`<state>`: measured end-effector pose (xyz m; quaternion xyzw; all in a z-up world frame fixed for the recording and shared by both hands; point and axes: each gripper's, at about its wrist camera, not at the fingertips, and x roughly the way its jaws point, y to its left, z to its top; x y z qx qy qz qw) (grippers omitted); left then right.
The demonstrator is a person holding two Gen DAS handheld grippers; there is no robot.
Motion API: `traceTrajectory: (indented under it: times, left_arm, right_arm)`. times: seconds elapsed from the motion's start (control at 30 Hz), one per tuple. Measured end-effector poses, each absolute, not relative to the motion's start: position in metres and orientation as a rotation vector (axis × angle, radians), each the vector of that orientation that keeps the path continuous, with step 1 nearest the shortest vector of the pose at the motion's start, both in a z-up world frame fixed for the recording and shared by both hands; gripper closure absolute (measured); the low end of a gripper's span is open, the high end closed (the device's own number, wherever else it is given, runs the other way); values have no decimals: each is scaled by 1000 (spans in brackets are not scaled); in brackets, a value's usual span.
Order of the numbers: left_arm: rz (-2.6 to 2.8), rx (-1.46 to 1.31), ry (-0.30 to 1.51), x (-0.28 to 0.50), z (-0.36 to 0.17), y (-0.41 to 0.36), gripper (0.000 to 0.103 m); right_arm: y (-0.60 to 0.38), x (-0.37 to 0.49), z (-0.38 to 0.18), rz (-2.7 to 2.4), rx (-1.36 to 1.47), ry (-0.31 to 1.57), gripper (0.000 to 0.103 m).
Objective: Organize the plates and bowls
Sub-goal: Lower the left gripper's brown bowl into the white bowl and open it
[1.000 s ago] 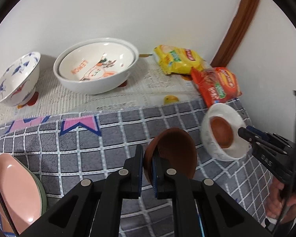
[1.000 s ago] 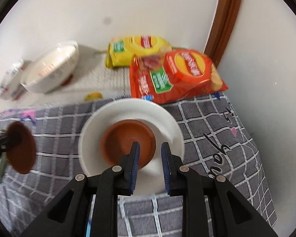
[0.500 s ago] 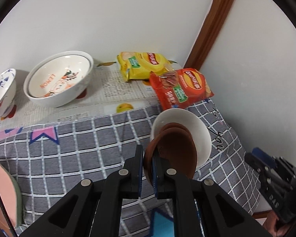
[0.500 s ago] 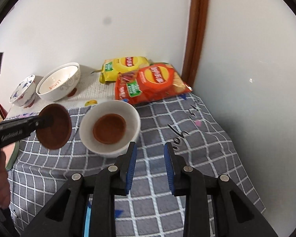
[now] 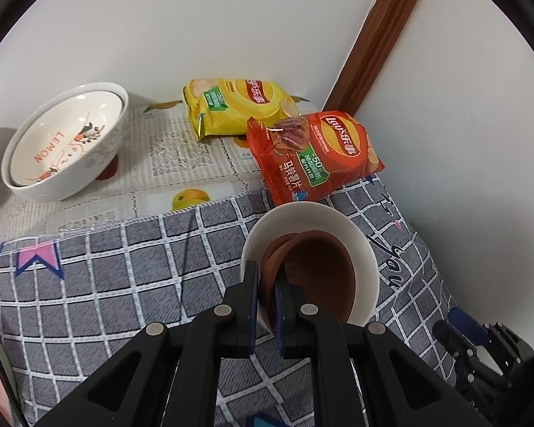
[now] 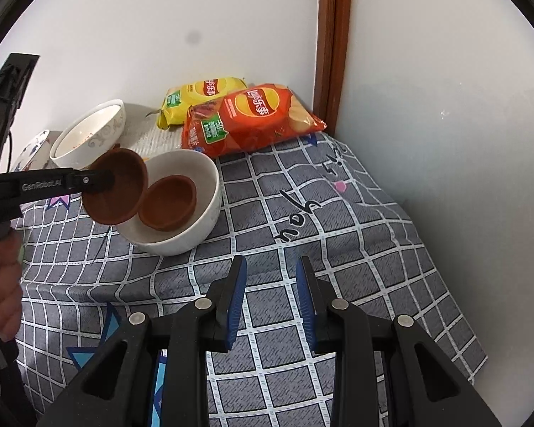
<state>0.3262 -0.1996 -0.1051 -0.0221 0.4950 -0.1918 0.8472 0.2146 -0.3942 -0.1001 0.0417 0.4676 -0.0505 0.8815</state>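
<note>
We clamp our left gripper (image 5: pixel 266 297) on the rim of a brown dish (image 6: pixel 114 185), tilting it over the white bowl (image 6: pixel 203 213) to nest it on its twin (image 6: pixel 168 202), while our right gripper (image 6: pixel 271 299) waits agape and empty over the checked cloth (image 6: pixel 338 249).

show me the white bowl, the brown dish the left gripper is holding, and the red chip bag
White bowl (image 6: pixel 199 227): right wrist view, outer wall.
Held brown dish (image 6: pixel 115 192): right wrist view, its underside.
Red chip bag (image 5: pixel 313 158): left wrist view, middle of its printed front.
</note>
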Motion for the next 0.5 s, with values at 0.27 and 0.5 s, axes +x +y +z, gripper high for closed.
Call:
traceTrajectory:
  times: [0.27,0.5]
  left_arm:
    - [-422,-58,1077,341,-122,-207,95]
    - [-435,-73,1098,347,-131,-208,95]
  right_arm:
    - [-397,221,-109,-113,109,987,74]
    - [-395,224,-113,-103,127,991,74]
